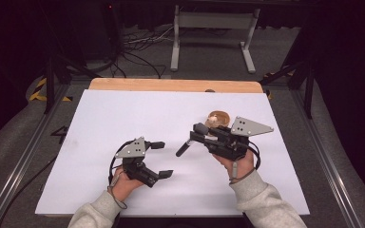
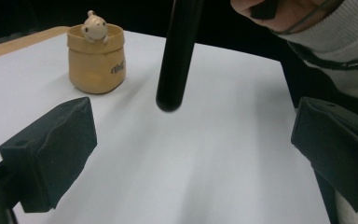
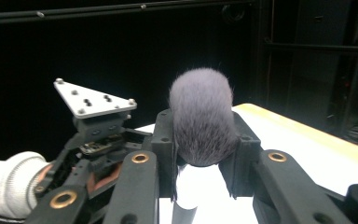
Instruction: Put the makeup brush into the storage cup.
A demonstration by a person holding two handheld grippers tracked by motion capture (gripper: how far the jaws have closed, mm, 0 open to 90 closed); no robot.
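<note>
1. Right gripper (image 1: 200,133) clamped on a makeup brush (image 3: 203,122): grey bristle head between the jaws, black handle (image 1: 183,149) angling down-left, its tip just above the white surface (image 1: 123,118).
2. Left gripper (image 1: 161,159) spread wide, nothing between the jaws; pads (image 2: 56,154) hover low over the surface.
3. Brush handle end (image 2: 175,60) hangs ahead of the left gripper, slightly tilted.
4. Small tan pot (image 2: 96,58) with a figurine in its mouth stands upright on the surface, beyond the right gripper, near the brush head.
</note>
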